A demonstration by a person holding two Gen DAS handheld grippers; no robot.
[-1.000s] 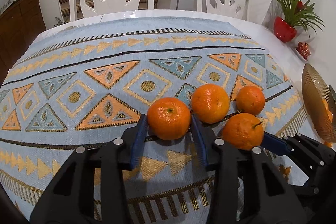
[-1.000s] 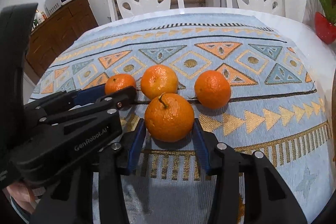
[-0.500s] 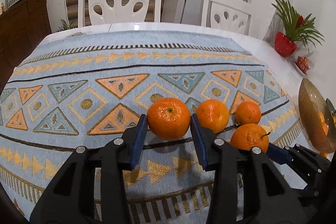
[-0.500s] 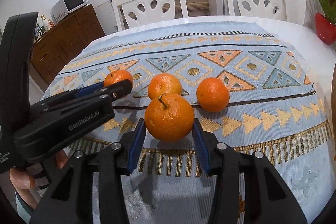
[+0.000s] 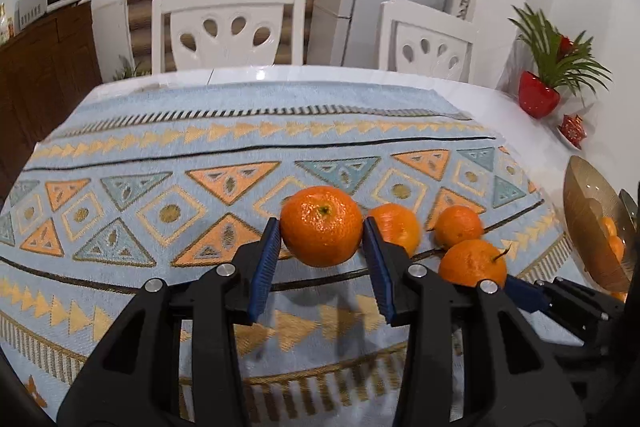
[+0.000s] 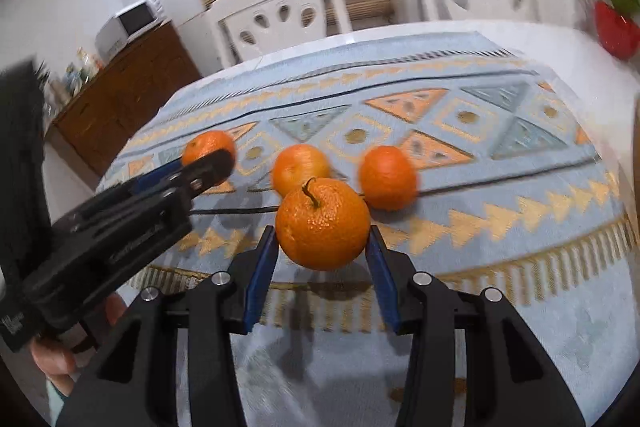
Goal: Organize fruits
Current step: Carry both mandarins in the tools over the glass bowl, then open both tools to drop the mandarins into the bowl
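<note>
My left gripper (image 5: 320,231) is shut on an orange (image 5: 322,217) and holds it just above the patterned blue cloth (image 5: 160,155). My right gripper (image 6: 322,241) is shut on a stemmed orange (image 6: 322,217), also off the cloth. In the left wrist view that stemmed orange (image 5: 472,263) hangs to the lower right. Two more oranges (image 5: 396,227) (image 5: 458,227) lie on the cloth between the two held ones. From the right wrist view these are the loose oranges (image 6: 300,163) (image 6: 388,177), with the left-held orange (image 6: 208,147) beyond them.
A gold glass bowl (image 5: 588,211) holding oranges stands at the cloth's right edge. Two white chairs (image 5: 228,23) (image 5: 428,43) stand at the table's far side. A red pot with a plant (image 5: 538,99) sits far right. A hand (image 6: 52,359) grips the left tool.
Both grippers have risen with their oranges, which sat on the cloth a second ago. The right wrist view has tilted and blurred. The two loose oranges stayed put.
</note>
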